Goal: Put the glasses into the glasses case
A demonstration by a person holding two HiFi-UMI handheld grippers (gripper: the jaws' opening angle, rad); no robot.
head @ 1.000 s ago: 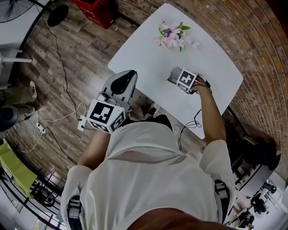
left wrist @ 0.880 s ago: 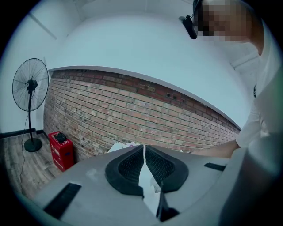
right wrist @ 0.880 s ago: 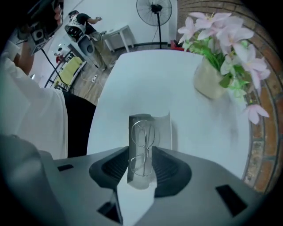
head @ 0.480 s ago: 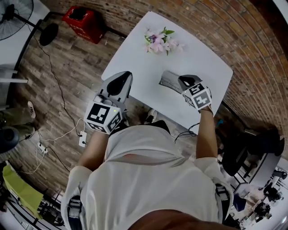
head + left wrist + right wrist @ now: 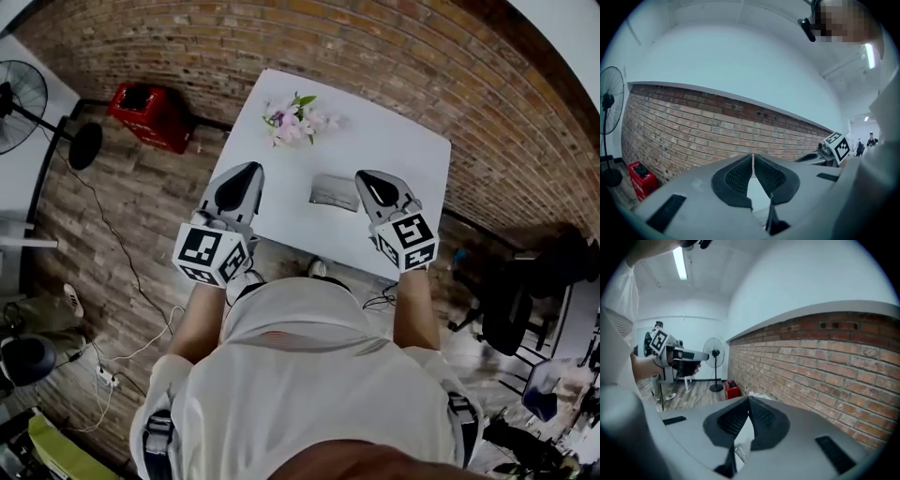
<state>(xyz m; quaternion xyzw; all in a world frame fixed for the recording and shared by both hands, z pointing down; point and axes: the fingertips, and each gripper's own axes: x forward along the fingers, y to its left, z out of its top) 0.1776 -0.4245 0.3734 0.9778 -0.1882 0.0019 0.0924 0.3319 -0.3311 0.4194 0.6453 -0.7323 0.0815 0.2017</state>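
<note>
On the table (image 5: 394,150) the case (image 5: 333,192) lies shut, seen between both grippers. No glasses are seen, so they are judged to be inside. The left gripper (image 5: 251,171) and right gripper (image 5: 366,176) are pressed together and empty. Both are best kept clear of the case.

Bare table (image 5: 394,150) right of flowers (image 5: 295,120); glasses case (image 5: 333,192) obstructs near-edge centre.

Pink flowers (image 5: 295,119) lie at the white worktop's (image 5: 398,155) far left corner. Left of it, a red crate (image 5: 150,114) and a standing fan (image 5: 23,94) sit on the wooden floor (image 5: 131,216).
</note>
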